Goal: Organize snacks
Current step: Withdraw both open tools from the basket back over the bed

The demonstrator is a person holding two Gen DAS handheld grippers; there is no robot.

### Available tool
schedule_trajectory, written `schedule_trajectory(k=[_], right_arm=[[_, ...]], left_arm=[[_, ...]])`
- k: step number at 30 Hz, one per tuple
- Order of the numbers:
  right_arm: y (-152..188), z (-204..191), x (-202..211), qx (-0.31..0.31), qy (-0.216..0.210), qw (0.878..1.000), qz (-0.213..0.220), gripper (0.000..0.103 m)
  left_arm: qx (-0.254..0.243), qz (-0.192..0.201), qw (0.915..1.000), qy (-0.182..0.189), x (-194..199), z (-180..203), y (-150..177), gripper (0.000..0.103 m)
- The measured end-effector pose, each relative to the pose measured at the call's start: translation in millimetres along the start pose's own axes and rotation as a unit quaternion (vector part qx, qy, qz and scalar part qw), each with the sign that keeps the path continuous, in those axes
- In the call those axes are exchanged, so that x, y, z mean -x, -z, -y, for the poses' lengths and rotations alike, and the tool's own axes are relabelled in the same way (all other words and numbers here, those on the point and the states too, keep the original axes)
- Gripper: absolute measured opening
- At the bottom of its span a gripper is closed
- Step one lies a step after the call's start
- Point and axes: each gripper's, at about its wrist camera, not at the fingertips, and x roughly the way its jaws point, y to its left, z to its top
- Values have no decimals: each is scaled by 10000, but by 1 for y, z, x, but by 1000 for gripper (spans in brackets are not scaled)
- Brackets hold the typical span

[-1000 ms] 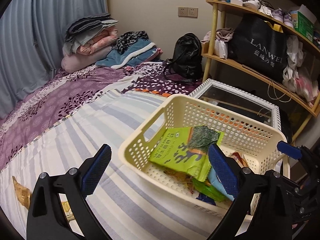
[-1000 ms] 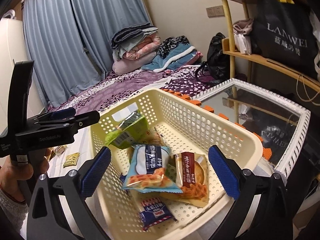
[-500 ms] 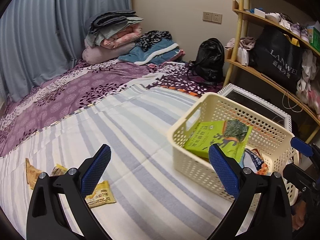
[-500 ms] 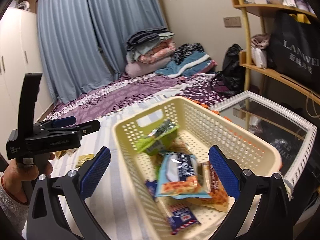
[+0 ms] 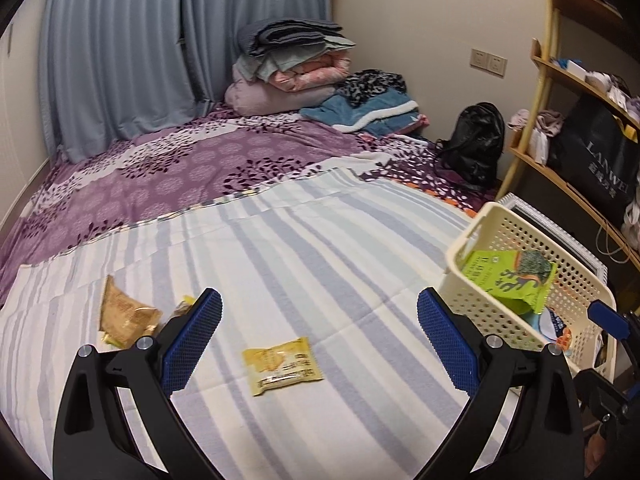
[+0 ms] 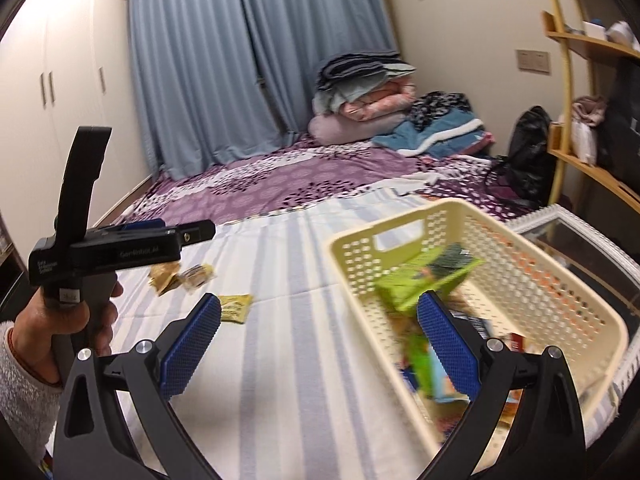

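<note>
A cream perforated basket (image 5: 500,312) (image 6: 520,280) stands on the striped sheet at the right and holds a green seaweed packet (image 5: 508,280) (image 6: 428,280) with several other snacks. A yellow snack packet (image 5: 282,365) (image 6: 236,307) lies on the sheet between the open fingers of my left gripper (image 5: 318,340). Brown and yellow packets (image 5: 124,316) (image 6: 180,276) lie further left. My right gripper (image 6: 318,340) hangs open and empty over the sheet beside the basket's near-left wall. A hand holds the left gripper's body (image 6: 108,252) in the right wrist view.
The striped sheet (image 5: 300,256) covers a bed with a purple floral cover (image 5: 180,176) and folded bedding (image 5: 292,64) at the far end. A black backpack (image 5: 476,144), a white-framed glass table (image 6: 580,240) and wooden shelves (image 5: 568,128) stand on the right.
Both grippers have swung left, away from the basket. The loose packets on the sheet have come into view and the basket has slid to the right edge of the left wrist view.
</note>
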Motion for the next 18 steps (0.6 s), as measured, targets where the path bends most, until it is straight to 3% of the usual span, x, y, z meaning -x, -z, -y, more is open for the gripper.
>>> schedule_trajectory(k=[11, 18], right_arm=[[8, -38, -28, 274, -392, 9984, -302, 98], [17, -48, -47, 300, -560, 9967, -503, 98]], left_arm=[[556, -23, 9973, -487, 9, -72, 10, 99], [1227, -269, 9888, -803, -7, -126, 15, 99]])
